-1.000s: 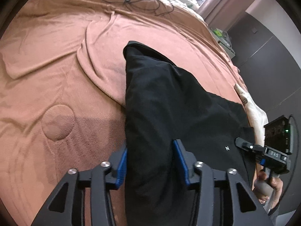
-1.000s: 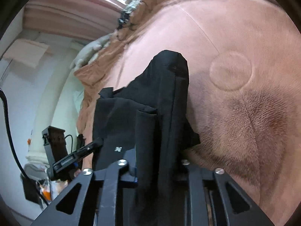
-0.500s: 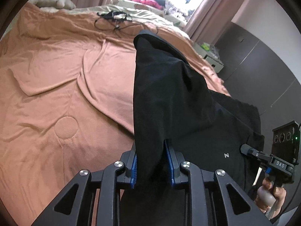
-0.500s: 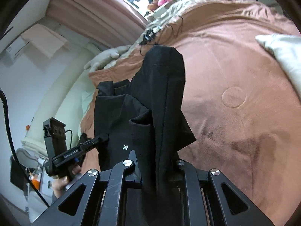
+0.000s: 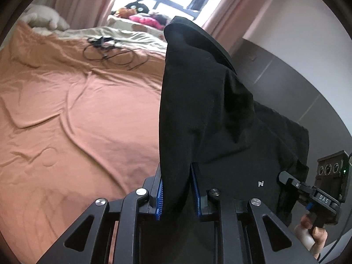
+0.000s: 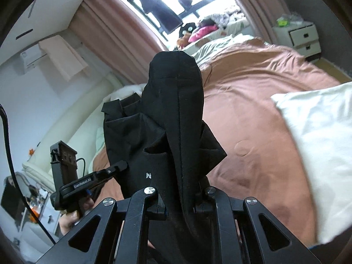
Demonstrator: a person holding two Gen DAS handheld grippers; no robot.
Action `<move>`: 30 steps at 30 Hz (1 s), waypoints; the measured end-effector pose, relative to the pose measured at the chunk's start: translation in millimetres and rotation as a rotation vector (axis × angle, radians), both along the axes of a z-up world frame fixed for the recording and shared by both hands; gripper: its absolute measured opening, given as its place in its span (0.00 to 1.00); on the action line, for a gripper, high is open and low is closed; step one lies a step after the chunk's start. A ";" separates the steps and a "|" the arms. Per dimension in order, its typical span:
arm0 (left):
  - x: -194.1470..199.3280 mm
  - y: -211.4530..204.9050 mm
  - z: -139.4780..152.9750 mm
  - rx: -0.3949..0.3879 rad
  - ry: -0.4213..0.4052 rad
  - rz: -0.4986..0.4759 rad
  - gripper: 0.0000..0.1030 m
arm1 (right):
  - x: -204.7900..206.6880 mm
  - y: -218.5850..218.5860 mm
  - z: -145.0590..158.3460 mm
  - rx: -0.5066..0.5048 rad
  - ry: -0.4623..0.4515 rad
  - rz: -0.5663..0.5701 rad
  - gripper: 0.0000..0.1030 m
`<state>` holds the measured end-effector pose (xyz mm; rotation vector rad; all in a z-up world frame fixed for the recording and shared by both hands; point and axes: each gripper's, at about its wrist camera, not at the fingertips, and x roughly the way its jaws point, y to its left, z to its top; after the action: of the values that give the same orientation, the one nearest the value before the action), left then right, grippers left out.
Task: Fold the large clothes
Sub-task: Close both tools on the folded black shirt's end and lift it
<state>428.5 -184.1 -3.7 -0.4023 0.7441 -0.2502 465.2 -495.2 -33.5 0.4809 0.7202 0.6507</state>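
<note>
A large black garment [image 5: 209, 114] with a small white logo hangs in the air between my two grippers, above a bed. My left gripper [image 5: 177, 189] is shut on a bunched fold of it between blue pads. My right gripper [image 6: 179, 200] is shut on another fold of the same garment [image 6: 173, 114]. Each gripper shows in the other's view: the right one [image 5: 286, 176] at the lower right, the left one [image 6: 123, 166] at the lower left, both pinching the cloth's edge.
The bed has a rust-brown cover [image 5: 77, 114]. Tangled black cables [image 5: 110, 50] lie near its far end. A white pillow [image 6: 319, 145] lies at the right. White drawers [image 6: 303, 37], curtains and a window stand behind. A dark wardrobe [image 5: 286, 83] is to the right.
The left gripper has closed on the garment. Both grippers have risen and tilted up, lifting the garment off the bed so it now hangs in the air.
</note>
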 end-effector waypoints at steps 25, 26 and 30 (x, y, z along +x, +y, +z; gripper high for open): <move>15.8 -187.3 55.3 -0.084 -0.036 -0.252 0.22 | -37.8 -171.9 92.5 -0.177 -0.126 -0.229 0.14; 17.1 -195.2 54.6 -0.091 -0.031 -0.260 0.22 | -38.1 -176.7 94.5 -0.185 -0.126 -0.238 0.14; 30.5 -218.7 47.8 -0.113 -0.015 -0.293 0.22 | -37.4 -198.8 100.0 -0.221 -0.125 -0.286 0.14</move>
<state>458.9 -402.9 44.1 -0.3974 0.7752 -0.5725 427.9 -694.1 66.5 0.3273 0.5828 0.3250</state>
